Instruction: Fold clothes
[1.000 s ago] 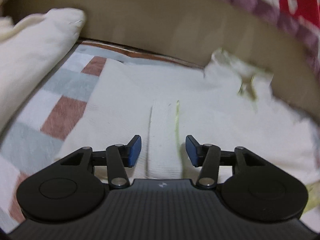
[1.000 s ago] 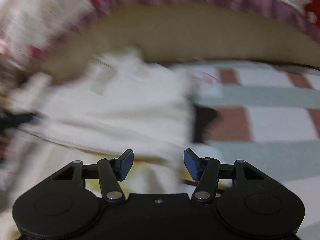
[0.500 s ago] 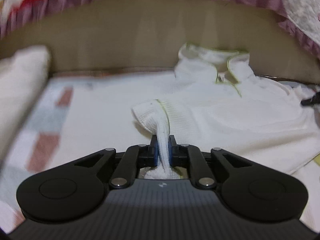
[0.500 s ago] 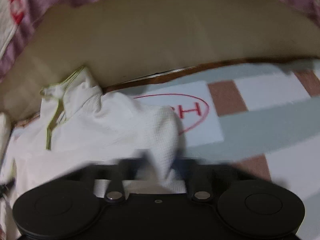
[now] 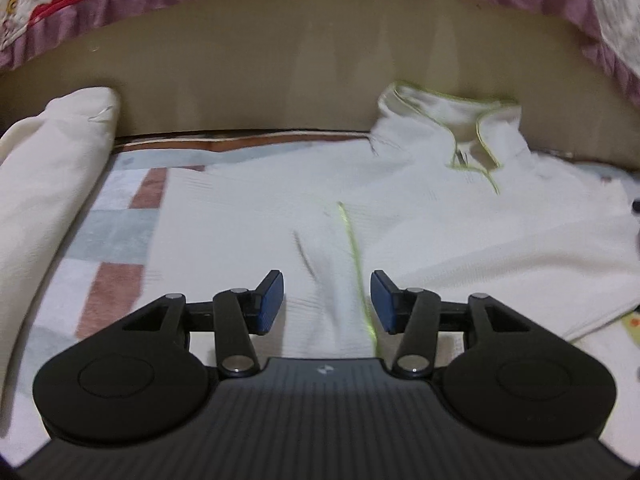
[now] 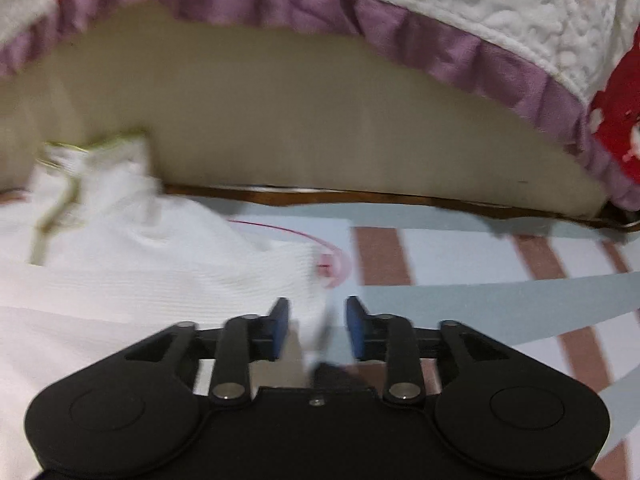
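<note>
A white knit top [image 5: 440, 216] with lime-green trim lies flat on a checked mat, its collar [image 5: 452, 120] toward the beige wall. My left gripper [image 5: 327, 300] hovers over its green-edged hem fold [image 5: 352, 248]; the jaws are opening and the blue pads stand clear of the cloth between them. In the right wrist view the same top [image 6: 132, 256] fills the left half. My right gripper [image 6: 317, 328] sits at its right edge, jaws opening, with a blurred flap of white cloth [image 6: 316, 312] loose between the pads.
A cream folded cloth [image 5: 48, 184] lies at the left on the checked mat [image 5: 116, 240]. A beige wall [image 6: 320, 128] rises behind, with a purple-frilled quilt [image 6: 440, 20] hanging over it. The mat [image 6: 500, 292] runs bare to the right.
Both grippers were shut on folds of the white top half a second ago and have let go; their jaws now stand apart. The cloth has dropped back flat.
</note>
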Available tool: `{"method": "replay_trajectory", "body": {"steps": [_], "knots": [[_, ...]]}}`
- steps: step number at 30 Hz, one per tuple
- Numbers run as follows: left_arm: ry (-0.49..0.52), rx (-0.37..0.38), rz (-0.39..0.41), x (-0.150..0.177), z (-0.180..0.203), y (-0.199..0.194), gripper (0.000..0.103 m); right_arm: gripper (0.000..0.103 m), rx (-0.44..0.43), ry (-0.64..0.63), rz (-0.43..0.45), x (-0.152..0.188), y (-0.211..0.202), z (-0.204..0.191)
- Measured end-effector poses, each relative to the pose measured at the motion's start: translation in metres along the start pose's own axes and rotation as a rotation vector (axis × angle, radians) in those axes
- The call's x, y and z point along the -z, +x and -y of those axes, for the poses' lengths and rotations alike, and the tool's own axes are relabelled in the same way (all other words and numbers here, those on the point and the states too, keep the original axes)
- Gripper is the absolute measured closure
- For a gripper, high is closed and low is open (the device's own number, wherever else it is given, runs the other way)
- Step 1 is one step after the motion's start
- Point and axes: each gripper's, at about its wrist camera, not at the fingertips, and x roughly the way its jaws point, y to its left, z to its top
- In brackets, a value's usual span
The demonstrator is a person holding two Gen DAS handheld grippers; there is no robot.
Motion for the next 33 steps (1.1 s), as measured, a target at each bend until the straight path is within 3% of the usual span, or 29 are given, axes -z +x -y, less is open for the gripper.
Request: {"method": "replay_trajectory", "body": {"steps": [3, 6, 9, 12, 15, 18, 20, 22, 24, 25, 28, 31, 33], "knots": [[0.04, -0.03, -0.038, 0.002, -0.012, -0.01, 0.055, 0.048, -0.045, 0.007, -0.027, 0.006, 0.002, -0.009], [0.093, -0.083, -0.095, 0.011, -0.026, -0.021, 0.055, 0.042, 0.017, -0.058, -0.123, 0.015, 0.021, -0.021], [0.031, -0.094, -0.131, 0.028, -0.053, -0.044, 0.055, 0.039, 0.061, -0.011, -0.086, 0.019, 0.015, -0.022], [-0.13, -0.051, -0.163, 0.055, -0.084, -0.075, 0.053, 0.039, -0.038, 0.139, -0.054, 0.023, -0.007, -0.023], [-0.353, 0.036, -0.277, 0.084, -0.109, -0.097, 0.053, 0.039, -0.261, 0.157, -0.067, 0.032, -0.037, -0.042], [-0.434, 0.157, -0.281, 0.105, -0.109, -0.123, 0.051, 0.039, -0.496, 0.042, -0.117, 0.052, -0.069, -0.083], [-0.374, 0.121, -0.278, 0.116, -0.099, -0.139, 0.045, 0.039, -0.607, -0.032, -0.163, 0.068, -0.086, -0.111], [-0.295, 0.027, -0.287, 0.125, -0.091, -0.148, 0.045, 0.039, -0.704, -0.1, -0.222, 0.083, -0.102, -0.141], [-0.31, -0.032, -0.289, 0.13, -0.098, -0.156, 0.045, 0.039, -0.779, -0.18, -0.266, 0.095, -0.117, -0.17], [-0.336, -0.043, -0.29, 0.131, -0.103, -0.16, 0.045, 0.039, -0.813, -0.229, -0.284, 0.1, -0.124, -0.184], [-0.361, 0.036, -0.308, 0.124, -0.115, -0.173, 0.045, 0.039, -0.9, -0.446, -0.312, 0.113, -0.152, -0.233], [-0.189, -0.03, -0.337, 0.113, -0.109, -0.189, 0.045, 0.039, -0.993, -0.675, -0.352, 0.129, -0.186, -0.278], [-0.138, -0.073, -0.351, 0.113, -0.109, -0.197, 0.044, 0.039, -1.024, -0.81, -0.37, 0.146, -0.202, -0.297]]}}
